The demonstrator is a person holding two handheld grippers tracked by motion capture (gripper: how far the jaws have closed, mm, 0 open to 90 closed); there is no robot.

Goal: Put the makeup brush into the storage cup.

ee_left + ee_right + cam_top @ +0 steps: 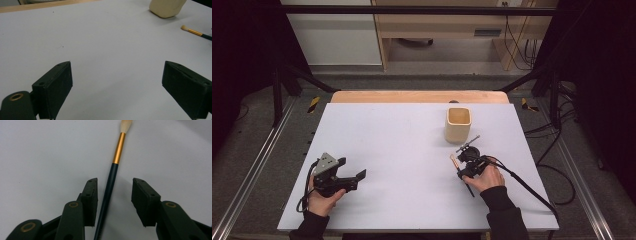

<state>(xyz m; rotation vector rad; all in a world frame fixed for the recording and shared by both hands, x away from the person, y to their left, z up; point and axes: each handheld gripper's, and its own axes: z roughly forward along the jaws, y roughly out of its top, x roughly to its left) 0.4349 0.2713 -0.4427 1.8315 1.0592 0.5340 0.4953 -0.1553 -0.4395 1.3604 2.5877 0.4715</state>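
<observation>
A thin brush (pixel 117 150) with a dark handle, a gold ferrule and a pale tuft lies flat on the white table (pixel 402 150). My right gripper (pixel 115 185) straddles its handle. The handle runs close along the left jaw, with a clear gap to the right jaw, so neither pad presses on it. In the high view the right gripper (pixel 463 166) is right of centre and the brush tuft (pixel 454 160) pokes out to its left. My left gripper (pixel 353 169) rests at the front left with its jaws wide open and nothing between them. In the left gripper view, the left gripper (pixel 117 75) faces the brush (pixel 196 32).
A cream square cup (pixel 458 125) stands upright just beyond the right gripper; the cup (pixel 166 7) is at the top right in the left gripper view. A wooden strip (pixel 419 96) edges the table's far side. A cable (pixel 522 185) trails from the right gripper.
</observation>
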